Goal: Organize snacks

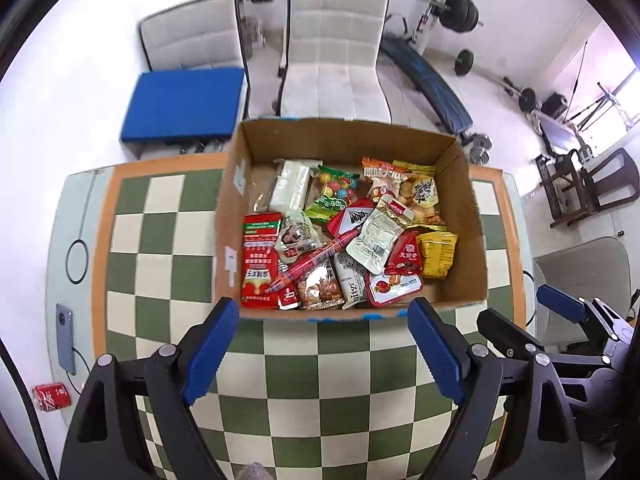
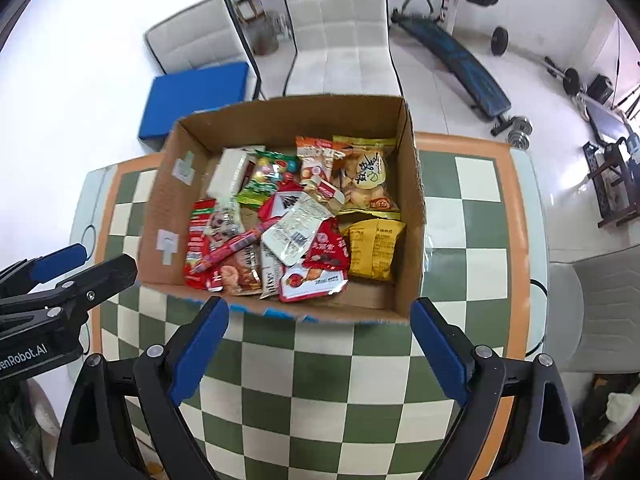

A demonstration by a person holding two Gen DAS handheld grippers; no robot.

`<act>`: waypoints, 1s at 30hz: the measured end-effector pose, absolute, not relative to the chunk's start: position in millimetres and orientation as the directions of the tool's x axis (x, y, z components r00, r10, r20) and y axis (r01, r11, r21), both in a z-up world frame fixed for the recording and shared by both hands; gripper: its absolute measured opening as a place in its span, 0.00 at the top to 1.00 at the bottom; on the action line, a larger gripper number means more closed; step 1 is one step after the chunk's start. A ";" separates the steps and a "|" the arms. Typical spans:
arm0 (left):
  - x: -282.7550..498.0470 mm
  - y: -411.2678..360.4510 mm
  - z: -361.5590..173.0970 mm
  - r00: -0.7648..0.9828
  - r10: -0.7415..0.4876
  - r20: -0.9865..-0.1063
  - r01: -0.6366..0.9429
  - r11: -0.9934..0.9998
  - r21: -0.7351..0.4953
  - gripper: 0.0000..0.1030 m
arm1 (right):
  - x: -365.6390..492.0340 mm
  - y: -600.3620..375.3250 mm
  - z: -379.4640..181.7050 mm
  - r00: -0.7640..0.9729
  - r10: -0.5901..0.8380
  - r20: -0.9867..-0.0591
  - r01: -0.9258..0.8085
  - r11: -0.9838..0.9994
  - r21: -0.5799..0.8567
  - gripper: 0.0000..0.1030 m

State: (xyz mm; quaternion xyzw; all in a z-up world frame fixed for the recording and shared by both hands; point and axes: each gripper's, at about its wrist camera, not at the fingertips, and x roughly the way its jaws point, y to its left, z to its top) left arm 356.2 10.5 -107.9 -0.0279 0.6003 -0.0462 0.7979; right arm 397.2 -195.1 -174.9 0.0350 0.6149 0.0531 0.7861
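An open cardboard box (image 1: 340, 140) (image 2: 288, 120) stands on the checkered table and holds several snack packets: a yellow bag (image 1: 437, 254) (image 2: 374, 252), a long red sausage stick (image 1: 316, 258) (image 2: 236, 248), a white pouch (image 1: 378, 240) (image 2: 296, 232) and a red bag (image 1: 260, 264). My left gripper (image 1: 324, 322) is open and empty, above the table just before the box's near wall. My right gripper (image 2: 320, 322) is open and empty, also just before the near wall. Each gripper shows at the edge of the other's view: the right one (image 1: 532, 312), the left one (image 2: 96, 258).
The green and cream checkered table (image 1: 280, 380) (image 2: 320, 400) has an orange border. A phone (image 1: 66, 338) and a red can (image 1: 52, 398) lie at the table's left. White chairs (image 1: 336, 48) and a blue cushion (image 1: 184, 106) stand behind the table.
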 end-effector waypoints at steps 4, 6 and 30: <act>322.3 14.2 -82.2 0.341 -0.087 -0.936 0.039 0.996 -0.078 0.16 | 360.7 -192.4 -145.2 0.302 0.147 -0.942 -0.044 0.989 0.141 0.08; 303.4 15.7 -69.5 0.371 -0.096 -0.924 0.043 0.995 -0.086 0.16 | 344.6 -192.3 -132.3 0.328 0.157 -0.931 -0.047 0.988 0.151 0.08; 149.6 15.8 26.5 0.602 -0.040 -0.797 0.040 0.999 -0.020 0.04 | 150.2 -194.9 8.3 0.602 0.129 -0.788 -0.057 0.991 0.119 0.08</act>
